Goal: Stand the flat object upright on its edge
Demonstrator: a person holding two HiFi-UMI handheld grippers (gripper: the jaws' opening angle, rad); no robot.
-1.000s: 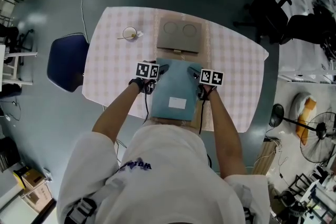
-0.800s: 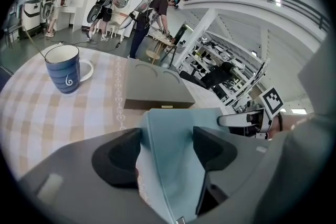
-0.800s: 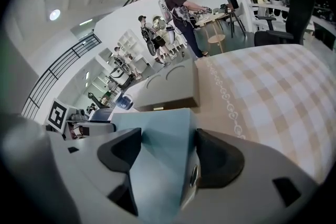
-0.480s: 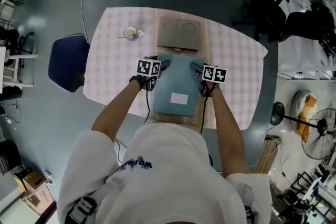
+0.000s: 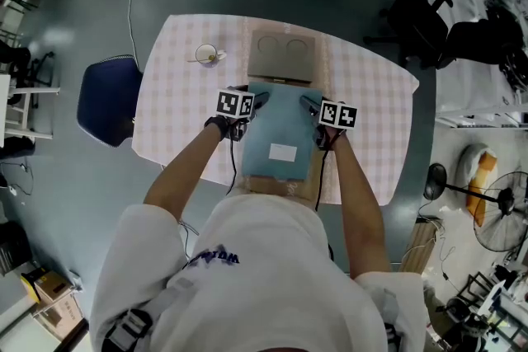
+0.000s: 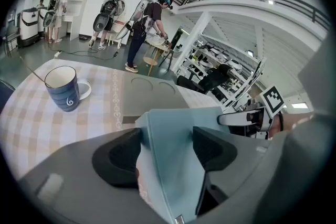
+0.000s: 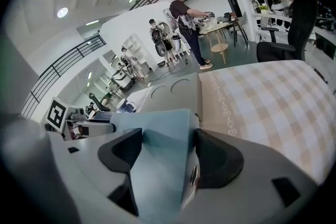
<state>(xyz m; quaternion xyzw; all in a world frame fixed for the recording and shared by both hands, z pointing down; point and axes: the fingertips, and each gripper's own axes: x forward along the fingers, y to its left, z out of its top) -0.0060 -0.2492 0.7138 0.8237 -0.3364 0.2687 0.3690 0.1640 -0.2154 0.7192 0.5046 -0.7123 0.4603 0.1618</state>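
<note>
While it's gripped from both sides, the blue flat case [image 5: 282, 132] sits over the 6 o'clock half of the checked table [image 5: 181, 95], right in front of the person. The left gripper [image 6: 167, 152] has its jaws about half open and clamped on the case's 9 o'clock edge. The right gripper [image 7: 167, 157] does the same on the 3 o'clock edge, near the far corners.

From the head view you look straight onto the broad face with the white label, so I'd say it isn't upright yet. It looks like the tipping-up step is under way, far end raised. How steep it is, I honestly can't tell.

Next move as I read it: rotate both grippers together until the case balances on its near edge, then ease the grip off slowly. Keep it away from the grey board [image 5: 283, 55] at 12 o'clock. The mug [image 5: 205, 54] at 11 o'clock is well out of the way.
</note>
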